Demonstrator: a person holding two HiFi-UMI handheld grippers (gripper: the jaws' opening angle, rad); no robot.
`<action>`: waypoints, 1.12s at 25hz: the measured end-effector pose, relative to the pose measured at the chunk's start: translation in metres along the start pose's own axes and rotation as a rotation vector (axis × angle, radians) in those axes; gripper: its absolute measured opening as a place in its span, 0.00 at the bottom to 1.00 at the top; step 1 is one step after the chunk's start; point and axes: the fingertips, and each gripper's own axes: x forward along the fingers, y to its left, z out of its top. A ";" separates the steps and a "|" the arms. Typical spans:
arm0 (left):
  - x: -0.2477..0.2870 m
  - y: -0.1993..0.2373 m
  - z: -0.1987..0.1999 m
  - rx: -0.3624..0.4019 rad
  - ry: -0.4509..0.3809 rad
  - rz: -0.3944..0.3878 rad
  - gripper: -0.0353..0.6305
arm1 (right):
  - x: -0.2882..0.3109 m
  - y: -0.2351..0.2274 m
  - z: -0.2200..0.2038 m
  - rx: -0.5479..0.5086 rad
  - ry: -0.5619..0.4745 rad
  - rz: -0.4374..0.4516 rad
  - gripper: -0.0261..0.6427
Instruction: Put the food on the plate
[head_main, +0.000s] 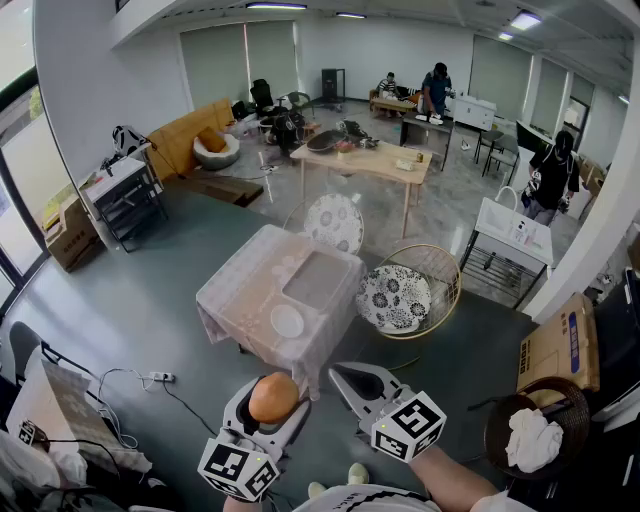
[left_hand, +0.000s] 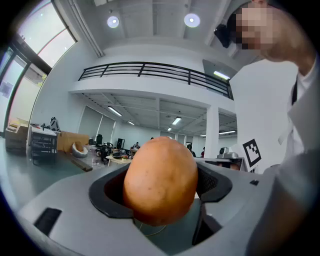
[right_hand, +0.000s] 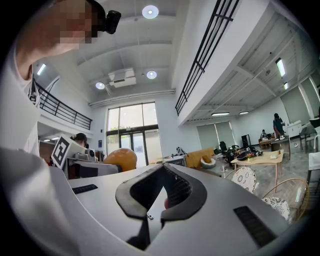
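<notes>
An orange-brown round food (head_main: 273, 397) sits between the jaws of my left gripper (head_main: 270, 402), low in the head view. In the left gripper view the food (left_hand: 160, 182) fills the middle, and the left gripper (left_hand: 161, 187) is shut on it with its jaws wide apart. A white plate (head_main: 286, 320) lies on the near part of a small table under a patterned cloth (head_main: 240, 290), ahead of both grippers. My right gripper (head_main: 347, 376) is beside the left one, shut and holding nothing. In the right gripper view (right_hand: 162, 170) the food (right_hand: 120, 159) shows at the left.
A grey mat (head_main: 317, 278) lies on the table beyond the plate. Two round wire chairs with patterned cushions (head_main: 395, 298) (head_main: 335, 222) stand right of and behind the table. Cables and a power strip (head_main: 160, 377) lie on the floor at left. At right are a dark basket with white cloth (head_main: 530, 435) and a cardboard box (head_main: 560, 345).
</notes>
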 end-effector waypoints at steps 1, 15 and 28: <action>0.002 -0.001 0.000 0.002 -0.002 -0.003 0.59 | -0.002 -0.002 0.000 0.000 -0.002 -0.003 0.06; 0.016 -0.016 -0.009 0.011 0.004 -0.004 0.59 | -0.015 -0.012 0.000 0.060 -0.032 0.024 0.06; 0.043 0.004 -0.010 -0.014 -0.021 0.131 0.59 | -0.026 -0.052 0.012 0.097 -0.101 0.012 0.06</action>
